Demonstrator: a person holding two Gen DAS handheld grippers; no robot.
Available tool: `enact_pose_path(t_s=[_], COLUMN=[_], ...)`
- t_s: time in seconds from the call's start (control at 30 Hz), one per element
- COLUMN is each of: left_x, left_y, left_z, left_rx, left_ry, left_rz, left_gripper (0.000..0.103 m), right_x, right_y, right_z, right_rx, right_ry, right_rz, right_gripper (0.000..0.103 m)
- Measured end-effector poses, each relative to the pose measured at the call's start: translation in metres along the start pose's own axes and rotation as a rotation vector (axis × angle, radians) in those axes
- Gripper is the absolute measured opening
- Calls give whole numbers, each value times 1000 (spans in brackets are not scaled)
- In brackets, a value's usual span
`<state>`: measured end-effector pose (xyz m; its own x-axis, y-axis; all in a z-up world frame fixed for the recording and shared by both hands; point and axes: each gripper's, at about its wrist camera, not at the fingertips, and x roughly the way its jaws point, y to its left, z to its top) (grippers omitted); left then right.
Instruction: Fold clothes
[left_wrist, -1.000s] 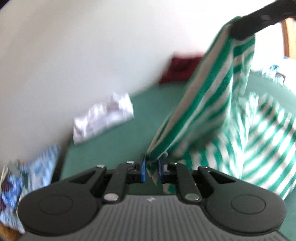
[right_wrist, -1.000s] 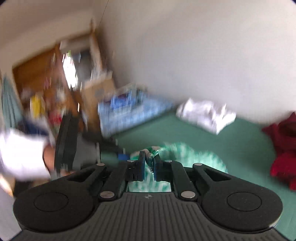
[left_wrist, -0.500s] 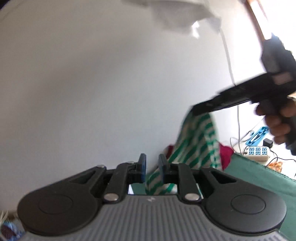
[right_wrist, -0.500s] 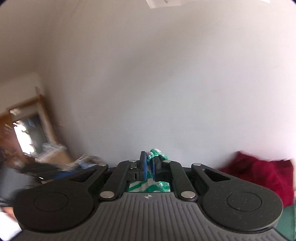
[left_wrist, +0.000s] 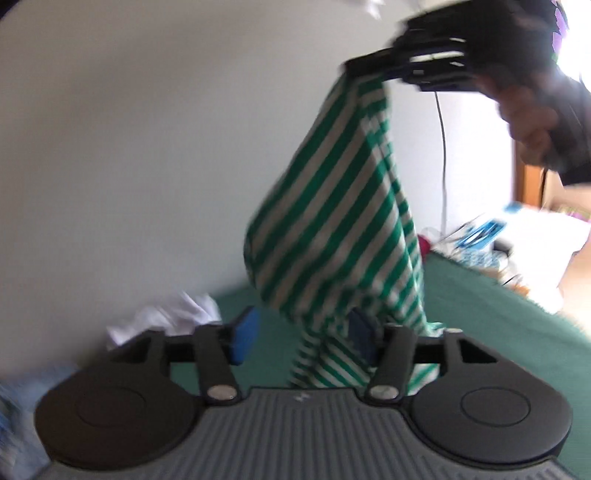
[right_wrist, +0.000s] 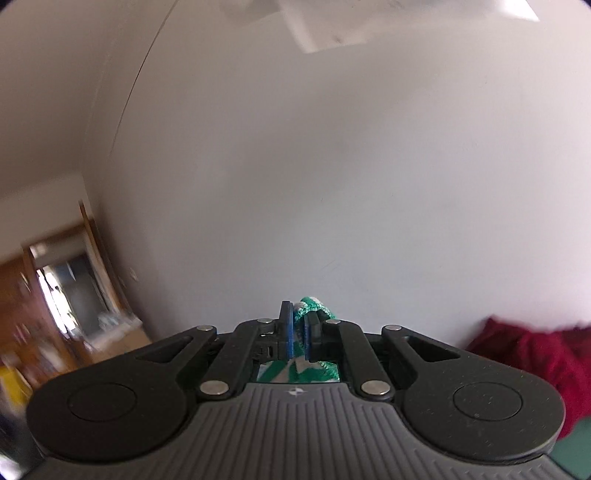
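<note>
**Striped garment aloft, folding barely begun**

The striped garment (left_wrist: 332, 221), green and white, hangs in the air above the green surface (left_wrist: 498, 332), bunched and twisted, not spread out. The right claw (left_wrist: 364, 68) pinches its top edge high up, and the cloth drops from there in a long drape down to the left claw (left_wrist: 301, 338), whose blue pads (left_wrist: 243, 336) stand spread wide apart. The fabric falls between and in front of them, but nothing grips it there.

By my reckoning the fold has not really started: no crease is laid, the piece is not flat, and it needs to be shaken out, caught at a second corner and lowered before any folding. Other clothes wait too: a crumpled white piece (left_wrist: 166, 317) by the wall and a red garment (right_wrist: 535, 354) farther along.

The left wrist view gives the whole hang of the cloth, the person's hand (left_wrist: 532, 122) on the right tool, and the cluttered far edge of the surface. The right wrist view shows mostly bare wall (right_wrist: 332, 166), yet it alone confirms the pinch up close: its fingers pressed together on a small tuft of stripes, plus a wooden doorway (right_wrist: 55, 295) off to one side.
</note>
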<state>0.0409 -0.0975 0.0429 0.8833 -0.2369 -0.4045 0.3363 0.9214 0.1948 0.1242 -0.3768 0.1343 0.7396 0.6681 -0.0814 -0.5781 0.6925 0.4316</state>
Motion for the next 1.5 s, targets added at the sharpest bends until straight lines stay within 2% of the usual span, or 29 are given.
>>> enact_pose_path(t_s=[0.07,0.17,0.33,0.4,0.43,0.47,0.5,0.53,0.57,0.63,0.83,0.9,1.0,1.03,1.07,1.17,1.23,1.4,1.5], left_x=[13,33,54,56,57,55,52,49,45,30,-12,-16,-4,0,2,7,11,20,32], left_y=[10,25,36,39,40,40,41,40,40,37,37,42,33,27,24,15,9,-5,14], left_z=[-10,-26,-23,-18,-16,-15,-13,-10,-7,1,37,45,43,39,34,20,10,-13,-19], left_rx=[-70,-174,-284,-294,-299,-292,-285,-258,-232,-142,232,297,412,465,465,465,465,465,350], left_ry=[20,49,30,-4,-21,-27,-34,-41,-49,-78,-150,-184,-141,-128,-121,-102,-90,-58,-13], left_rz=[-43,-108,-206,-228,-239,-253,-267,-268,-269,-253,-132,-103,-50,-33,-39,-57,-70,-100,-84], left_gripper=[79,81,81,61,32,18,15,6,4,4,5,6,6,8,8,10,12,13,12], right_x=[-2,-5,-21,-26,-28,-28,-28,-28,-29,-30,-32,-30,-22,-22,-20,-4,-7,-10,-12], right_y=[-3,-3,1,1,2,2,3,3,3,1,-11,-15,-20,-21,-22,-16,-18,-9,1], right_z=[-3,-7,-8,-7,-7,-8,-8,-9,-9,-10,-9,-8,-6,-6,-7,-10,-12,-11,-14], right_rx=[2,7,0,0,0,1,1,5,9,22,64,83,96,119,137,70,128,114,43], right_ry=[2,7,17,16,15,14,13,7,0,-18,-92,-122,-127,-141,-148,-90,-122,-123,-83], right_rz=[4,16,32,23,18,9,-1,-15,-31,-61,-131,-154,-199,-184,-168,-229,-165,-137,-156], right_gripper=[6,6,6,6,6,6,6,6,6,6,5,5,5,5,5,5,5,5,5])
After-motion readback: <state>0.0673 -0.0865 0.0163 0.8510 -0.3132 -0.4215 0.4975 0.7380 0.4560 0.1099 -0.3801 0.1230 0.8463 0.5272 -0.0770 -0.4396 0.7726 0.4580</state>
